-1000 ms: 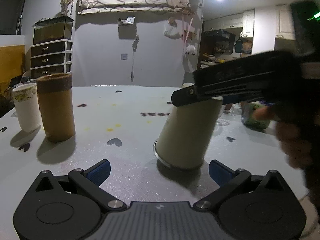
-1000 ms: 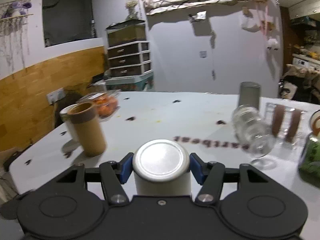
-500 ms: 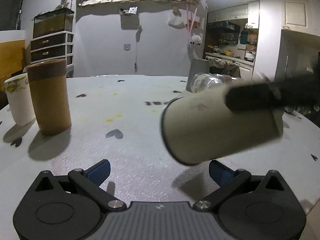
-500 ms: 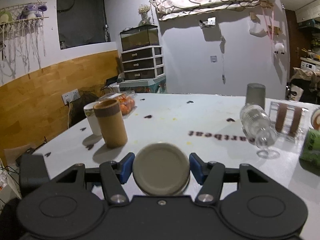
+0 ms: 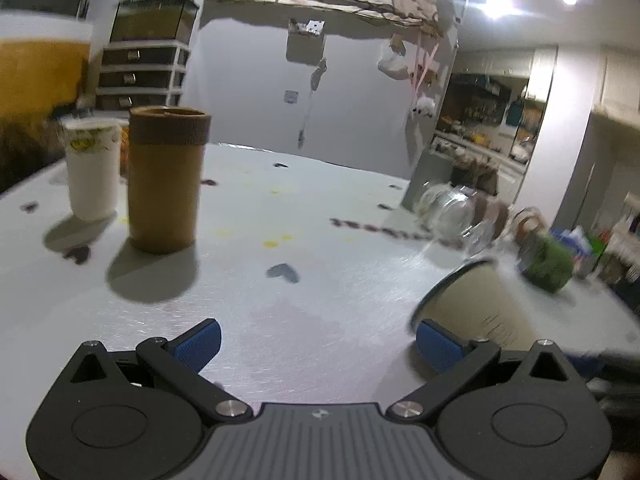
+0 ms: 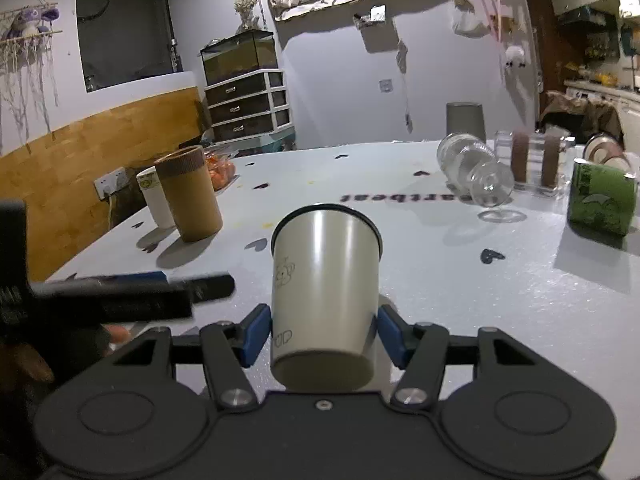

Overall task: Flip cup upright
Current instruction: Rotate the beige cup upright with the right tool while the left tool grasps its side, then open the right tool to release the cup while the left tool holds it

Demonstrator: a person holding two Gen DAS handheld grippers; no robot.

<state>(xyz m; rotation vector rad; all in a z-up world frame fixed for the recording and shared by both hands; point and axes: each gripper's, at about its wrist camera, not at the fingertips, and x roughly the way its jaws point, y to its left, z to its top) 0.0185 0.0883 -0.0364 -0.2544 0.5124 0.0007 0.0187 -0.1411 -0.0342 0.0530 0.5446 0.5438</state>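
A cream metal cup (image 6: 325,280) with a dark rim and a small bear print sits between the blue pads of my right gripper (image 6: 320,334), which is shut on it near its base. The cup's mouth points up and away from the camera, above the white table (image 6: 520,288). In the left wrist view the same cup (image 5: 480,312) shows at the right, blurred, just beyond the right blue pad (image 5: 438,346). My left gripper (image 5: 318,344) is open and empty over the table.
A tall brown cup (image 6: 188,196) and a white cup (image 6: 154,200) stand at the left. A clear glass jar (image 6: 472,172) lies on its side at the right, with a green can (image 6: 602,200), a grey cup (image 6: 464,120) and a rack behind.
My right gripper has lifted the cup off the table and turned it from mouth-down through sideways to mouth-up. My left gripper has swung left, so the cup now sits at its right edge.
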